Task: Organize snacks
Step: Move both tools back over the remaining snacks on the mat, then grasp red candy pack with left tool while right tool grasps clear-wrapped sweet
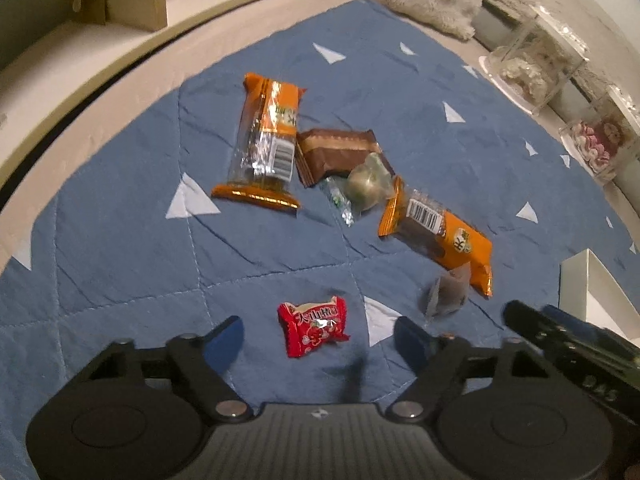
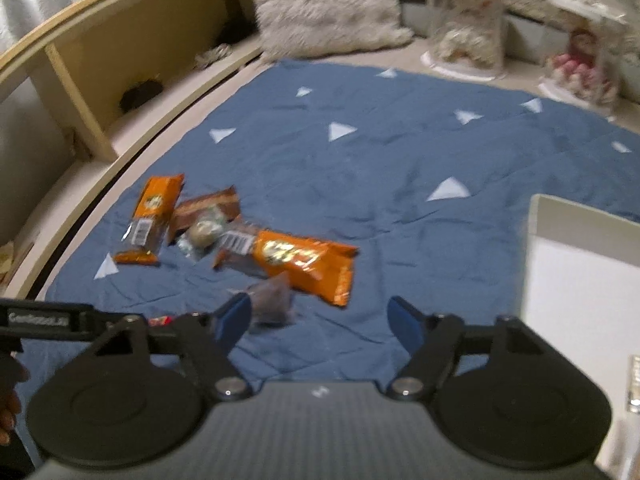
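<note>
Left tool: jaws spread wide, nothing between them. Directly ahead of it, almost in the gap, lies the red candy packet on the blue quilt. The packet is short, its long axis running roughly fore-and-aft to this tool and tilted slightly. It is well centred between the blue fingertips; judged, a short advance and closure across its narrow width would take it.

Right tool: jaws likewise open, holding nothing. Just ahead of its left fingertip lies a small clear sachet with dark contents, touching or overlapping the near end of an orange wrapper. To this tool's right stands a white box, its near wall showing; judged the likely receptacle, though its contents are largely out of view.

Further ahead of both tools, the main cluster: the orange wrapper lies crosswise to the right tool; beyond it a round green-wrapped sweet rests against a brown bar, and a second orange wrapper lies to the left, long axis pointing away from the left tool.

Finding: the left tool is nearer the red packet; the right tool is nearer the sachet and the box. The right-wrist view is blurred, so fine contact there cannot be confirmed.

Far edge: a fluffy cushion and clear display cases.
</note>
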